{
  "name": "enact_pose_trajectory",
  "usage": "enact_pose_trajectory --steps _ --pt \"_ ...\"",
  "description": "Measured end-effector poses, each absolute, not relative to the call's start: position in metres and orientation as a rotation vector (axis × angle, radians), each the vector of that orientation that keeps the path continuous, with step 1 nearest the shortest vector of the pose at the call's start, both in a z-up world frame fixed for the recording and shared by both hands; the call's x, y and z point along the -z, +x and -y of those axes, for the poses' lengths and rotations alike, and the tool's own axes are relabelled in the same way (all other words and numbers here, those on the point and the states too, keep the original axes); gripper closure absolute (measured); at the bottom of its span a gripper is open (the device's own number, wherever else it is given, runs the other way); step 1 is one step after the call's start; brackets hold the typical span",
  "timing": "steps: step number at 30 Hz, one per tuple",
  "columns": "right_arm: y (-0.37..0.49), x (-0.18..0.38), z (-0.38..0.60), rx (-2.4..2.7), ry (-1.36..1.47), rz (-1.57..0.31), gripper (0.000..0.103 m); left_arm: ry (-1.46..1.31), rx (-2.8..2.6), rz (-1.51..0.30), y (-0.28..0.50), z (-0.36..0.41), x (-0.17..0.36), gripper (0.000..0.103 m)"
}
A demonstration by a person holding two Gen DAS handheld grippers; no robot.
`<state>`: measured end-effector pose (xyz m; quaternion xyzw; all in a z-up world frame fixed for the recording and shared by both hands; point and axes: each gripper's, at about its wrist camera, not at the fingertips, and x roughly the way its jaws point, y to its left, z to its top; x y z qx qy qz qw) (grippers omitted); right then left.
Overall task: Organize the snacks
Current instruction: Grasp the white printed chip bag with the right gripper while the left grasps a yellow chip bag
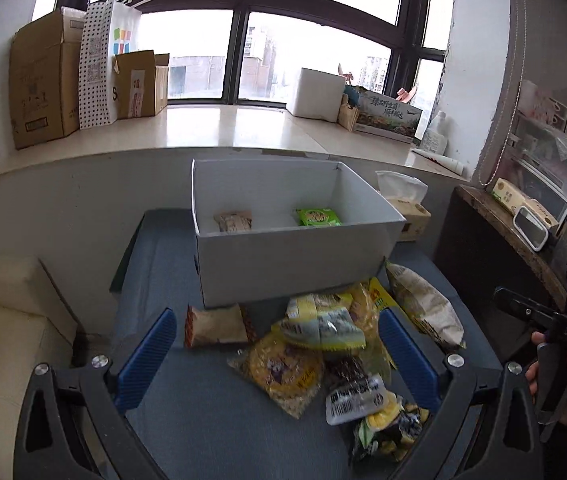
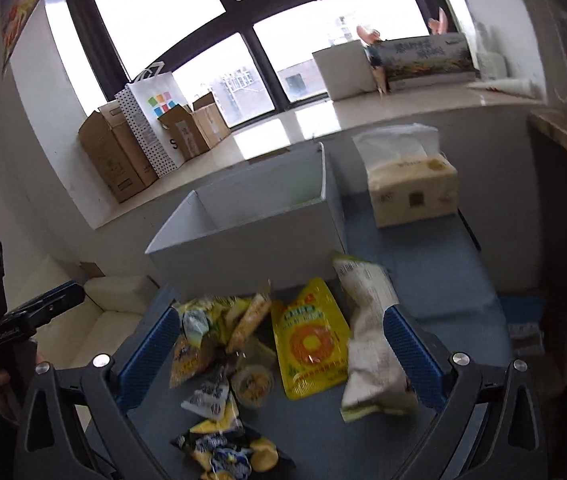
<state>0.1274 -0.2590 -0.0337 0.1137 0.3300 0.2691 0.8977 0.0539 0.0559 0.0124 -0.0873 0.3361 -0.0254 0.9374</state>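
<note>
A white box (image 1: 283,260) (image 2: 243,248) stands on a blue table (image 1: 203,420); inside lie a brown packet (image 1: 234,222) and a green packet (image 1: 318,217). Before the box lies a heap of snacks: a tan packet (image 1: 217,325), yellow packets (image 1: 283,372), a yellow pouch (image 2: 309,340) and a white-green bag (image 1: 423,306) (image 2: 371,340). My left gripper (image 1: 277,340) hangs open over the heap, nothing between its blue fingers (image 1: 151,356). My right gripper (image 2: 283,344) is open too, above the pouch and bag. Each gripper shows at the edge of the other's view (image 1: 539,316) (image 2: 23,320).
A tissue pack (image 2: 411,188) (image 1: 407,208) stands right of the box. Cardboard boxes (image 1: 43,80) and a paper bag (image 1: 103,60) line the window sill. A cream sofa (image 1: 3,320) is left of the table, a dark shelf (image 1: 503,220) to the right.
</note>
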Motion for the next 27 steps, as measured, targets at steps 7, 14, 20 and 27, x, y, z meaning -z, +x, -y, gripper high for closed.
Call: enact_pose_trajectory --steps 7,14,20,27 --pt "0.124 0.071 0.288 -0.506 0.297 -0.772 0.0 -0.272 0.048 -0.743 0.021 -0.057 0.008 0.0" --pt "0.185 0.09 0.263 -0.558 0.221 -0.916 0.0 -0.265 0.039 -0.77 0.021 -0.054 0.01 0.0" --pt "0.247 0.113 0.247 -0.47 0.126 -1.019 0.0 -0.22 0.036 -0.788 0.018 -0.043 0.018 0.0" --pt "0.256 0.128 0.231 -0.444 0.008 -1.041 0.03 -0.242 0.029 -0.824 0.02 -0.046 0.029 0.0"
